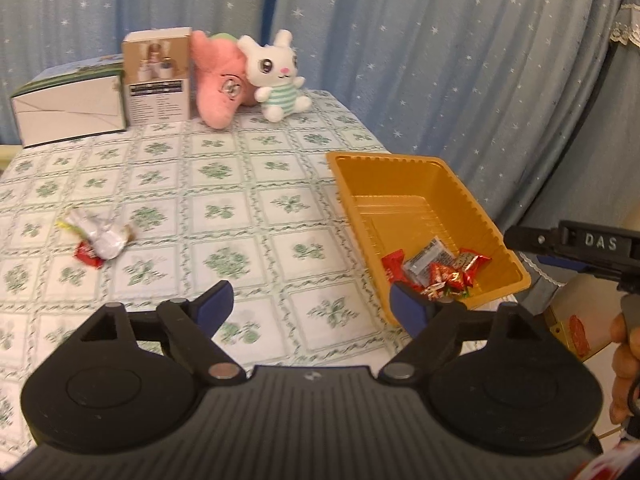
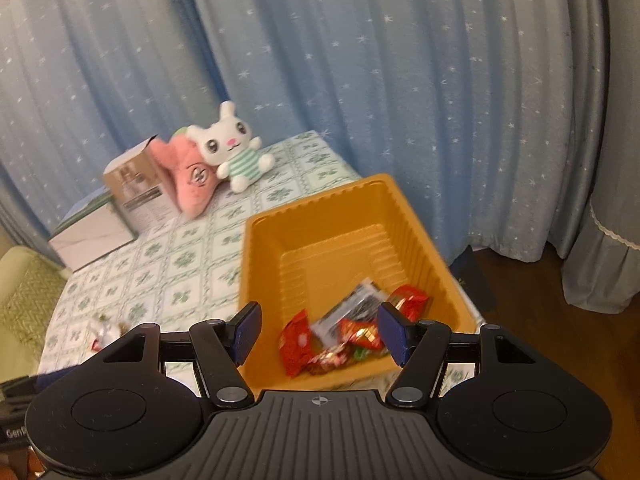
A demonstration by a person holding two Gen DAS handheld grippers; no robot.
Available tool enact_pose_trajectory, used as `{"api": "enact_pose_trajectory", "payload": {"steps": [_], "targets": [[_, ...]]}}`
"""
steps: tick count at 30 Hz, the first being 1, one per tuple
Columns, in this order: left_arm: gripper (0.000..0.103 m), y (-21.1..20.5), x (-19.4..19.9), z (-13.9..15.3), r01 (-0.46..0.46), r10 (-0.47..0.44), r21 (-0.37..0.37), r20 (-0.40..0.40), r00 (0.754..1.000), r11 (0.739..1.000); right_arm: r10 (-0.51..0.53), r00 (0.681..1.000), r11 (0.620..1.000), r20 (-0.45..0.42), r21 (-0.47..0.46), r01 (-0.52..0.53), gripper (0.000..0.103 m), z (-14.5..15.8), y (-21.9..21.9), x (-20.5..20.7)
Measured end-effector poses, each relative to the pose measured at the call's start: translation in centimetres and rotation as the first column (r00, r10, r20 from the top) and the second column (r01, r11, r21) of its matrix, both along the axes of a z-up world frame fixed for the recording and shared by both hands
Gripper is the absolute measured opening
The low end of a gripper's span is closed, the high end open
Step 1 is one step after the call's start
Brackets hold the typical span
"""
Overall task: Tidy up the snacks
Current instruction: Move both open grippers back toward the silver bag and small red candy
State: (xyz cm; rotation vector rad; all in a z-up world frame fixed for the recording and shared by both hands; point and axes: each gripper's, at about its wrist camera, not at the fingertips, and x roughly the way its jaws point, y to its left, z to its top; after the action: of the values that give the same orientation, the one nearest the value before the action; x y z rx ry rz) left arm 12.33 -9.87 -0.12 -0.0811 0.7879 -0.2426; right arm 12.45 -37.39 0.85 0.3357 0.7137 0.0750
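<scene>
Hovering above the near edge of the counter [image 1: 260,200], the left gripper [image 1: 310,306] has its blue-padded fingers spread wide with nothing between them. The right gripper [image 2: 320,330] is likewise released, poised over the near end of the orange tray [image 2: 256,264], empty. Inside that tray, at its near end, lies a heap of wrapped snacks [image 2: 348,332]: red packets and one clear-and-grey packet, touching one another. The tray sits at the counter's right side, close to its edge. Well apart to the left, a small cluster of loose snacks [image 1: 98,240] rests on the green-patterned cloth. Farther back stand a white box [image 1: 68,106], a tan carton [image 1: 157,76], a pink plush [image 1: 220,84] and a white bunny plush [image 1: 276,74], before a starred blue curtain [image 1: 440,40].
</scene>
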Motion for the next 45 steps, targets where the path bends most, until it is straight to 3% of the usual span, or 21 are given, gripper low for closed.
{"api": "enact_pose_trajectory", "payload": {"steps": [15, 28, 45], "targets": [[0.099, 8.1, -5.3, 1.4, -0.15, 0.149, 0.026, 0.013, 0.989, 0.988, 0.146, 0.989, 0.989, -0.012, -0.01, -0.146, 0.064, 0.5, 7.8, -3.5], [0.102, 14.7, -6.7, 2.3, -0.308, 0.304, 0.067, 0.057, 0.951, 0.949, 0.244, 0.97, 0.969, -0.015, -0.029, -0.244, 0.064, 0.6, 12.7, -3.6], [0.102, 18.2, -6.1, 1.7, -0.369, 0.365, 0.077, 0.061, 0.929, 0.926, 0.305, 0.952, 0.951, -0.03, -0.036, -0.306, 0.064, -0.3, 16.1, -2.0]]}}
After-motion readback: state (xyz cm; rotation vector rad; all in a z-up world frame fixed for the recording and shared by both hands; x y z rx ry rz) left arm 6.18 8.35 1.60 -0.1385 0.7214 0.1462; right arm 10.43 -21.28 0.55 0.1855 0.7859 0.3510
